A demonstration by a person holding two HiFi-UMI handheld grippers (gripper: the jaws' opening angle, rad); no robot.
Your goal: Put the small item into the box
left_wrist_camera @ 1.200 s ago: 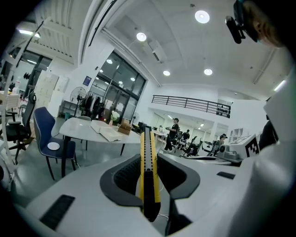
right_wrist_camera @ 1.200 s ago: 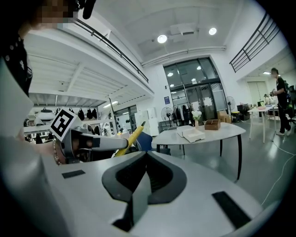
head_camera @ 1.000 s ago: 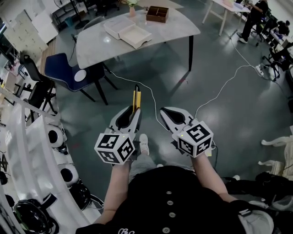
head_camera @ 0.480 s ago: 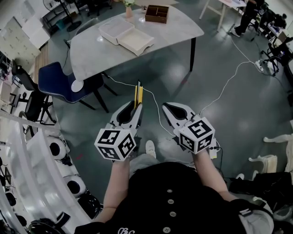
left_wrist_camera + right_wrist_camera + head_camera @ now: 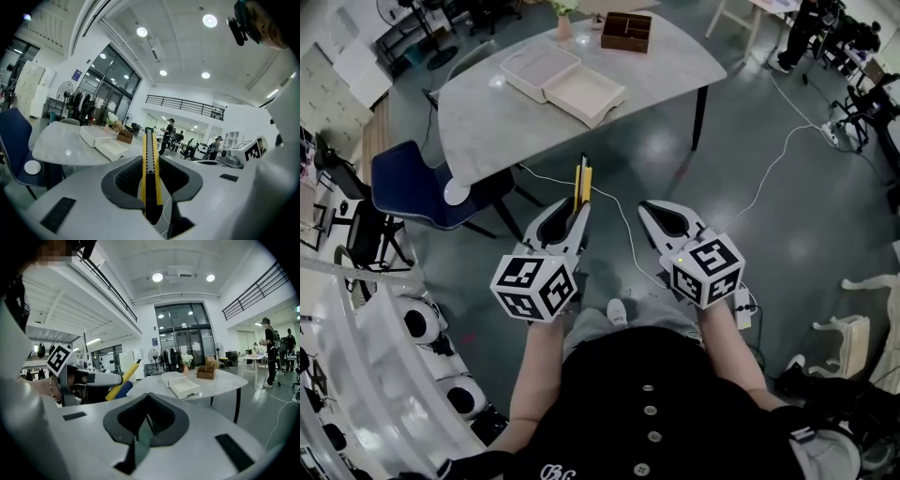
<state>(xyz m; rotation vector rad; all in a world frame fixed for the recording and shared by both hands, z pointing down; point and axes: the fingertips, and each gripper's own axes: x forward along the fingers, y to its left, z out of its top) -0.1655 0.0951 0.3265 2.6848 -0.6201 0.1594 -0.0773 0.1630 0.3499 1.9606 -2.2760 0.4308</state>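
Yellow-and-black utility knife (image 5: 582, 182) pokes forward out of the left gripper (image 5: 578, 216) in the head view, held above the grey floor and well apart from the table (image 5: 487, 117). The white box (image 5: 564, 75) lies open on that table, its two halves side by side, with a brown wooden tray (image 5: 625, 31) near the far edge. A blue chair (image 5: 405, 178) stands at the table's left side and a white cable (image 5: 750, 192) trails across the floor. The right gripper (image 5: 650, 210) hangs just beside the left one, level with it.

From the left gripper view, the fingers (image 5: 125, 180) are clenched on the knife (image 5: 146, 159), which stands on edge between them and points straight ahead. The table (image 5: 56, 147) lies beyond to the left with the box (image 5: 101, 141) on it. The right gripper's marker cube (image 5: 253, 150) shows at the right edge.

In the right gripper view, the fingers (image 5: 164, 420) appear pressed together at the tips with nothing between them, though a narrow slit lower down makes this hard to judge. To the left, the left gripper (image 5: 115, 380) holds the knife (image 5: 124, 376) tilted upward. The table (image 5: 215, 380) carries the box (image 5: 183, 384) and the tray (image 5: 205, 373), and a person (image 5: 269, 350) stands beyond it at the right.
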